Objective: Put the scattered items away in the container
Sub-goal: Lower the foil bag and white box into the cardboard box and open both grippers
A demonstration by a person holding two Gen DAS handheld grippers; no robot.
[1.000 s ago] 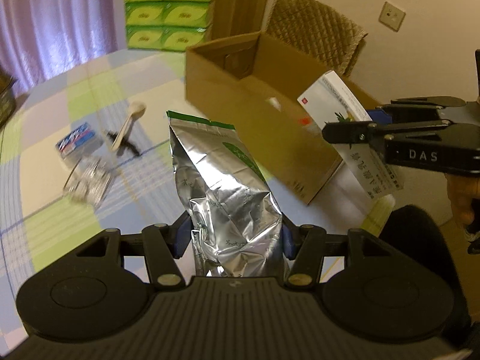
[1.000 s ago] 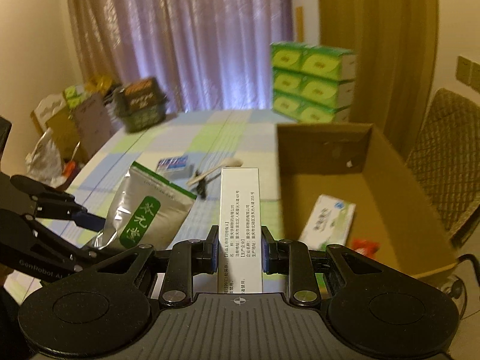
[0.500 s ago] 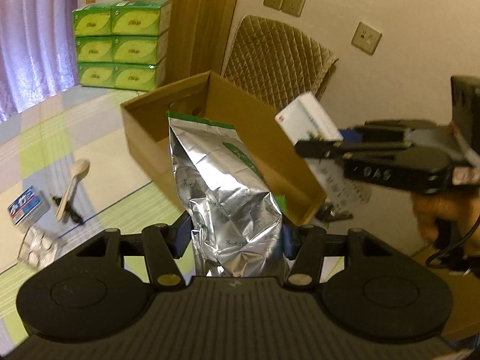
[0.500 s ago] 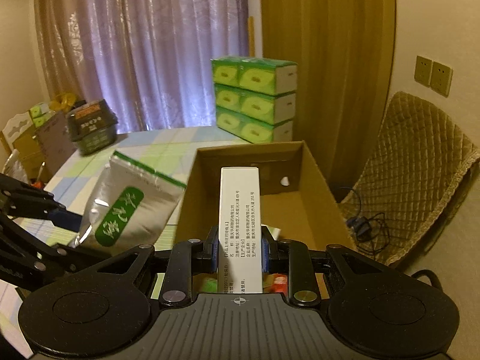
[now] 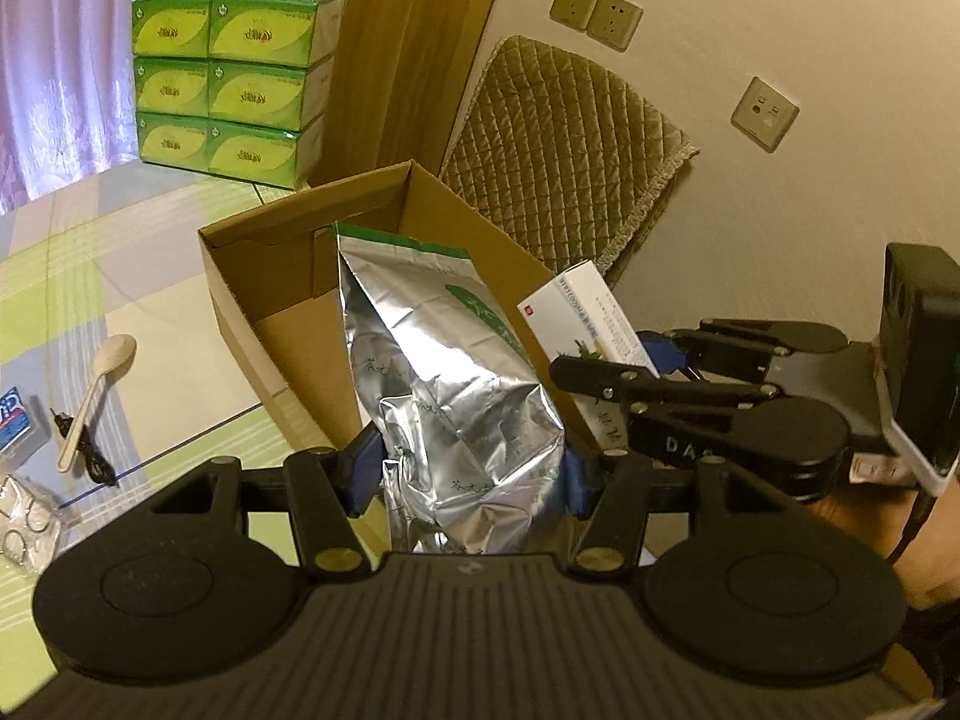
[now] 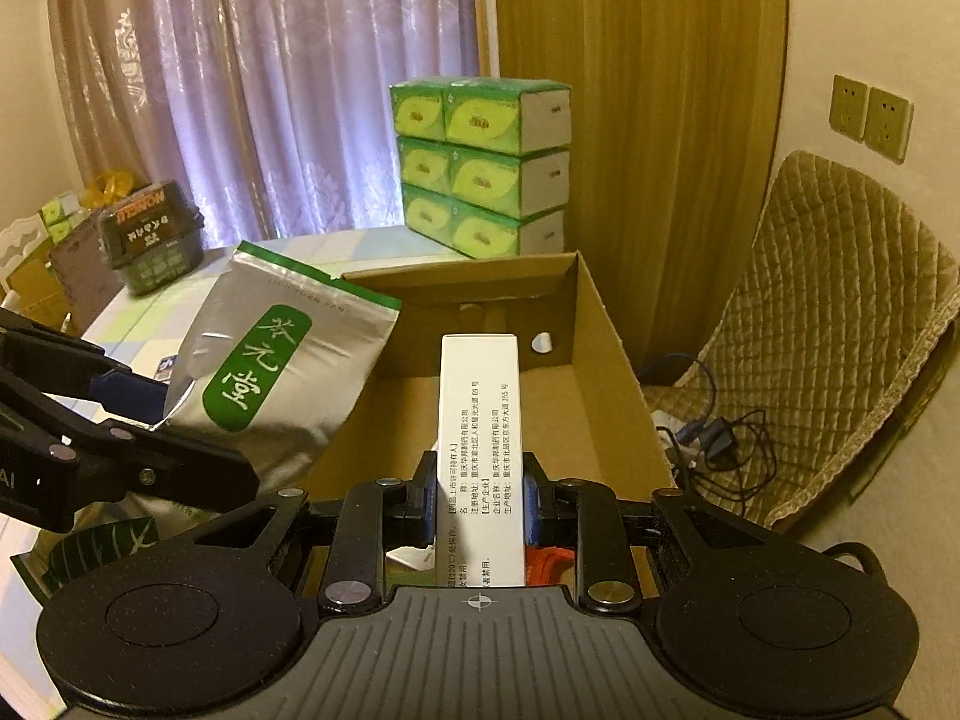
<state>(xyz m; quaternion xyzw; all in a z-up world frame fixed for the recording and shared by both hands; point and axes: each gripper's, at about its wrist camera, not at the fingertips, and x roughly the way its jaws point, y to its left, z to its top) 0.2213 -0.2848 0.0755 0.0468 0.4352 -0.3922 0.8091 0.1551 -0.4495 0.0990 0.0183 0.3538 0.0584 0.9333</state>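
My left gripper is shut on a silver foil tea pouch with a green label, held upright at the near left wall of the open cardboard box. The pouch also shows in the right wrist view, beside the box. My right gripper is shut on a tall white medicine carton, held above the box's inside. In the left wrist view that carton and right gripper hang over the box's near right side. A red item and a white and green box lie inside, mostly hidden.
A wooden spoon, a black cable, a blue and white packet and a blister pack lie on the checked tablecloth. Stacked green tissue packs stand behind the box. A quilted chair is at its right.
Both grippers have moved toward the box with their loads; the pouch now stands at the box's left wall and the carton is over its inside. The box looks nearer in both views.
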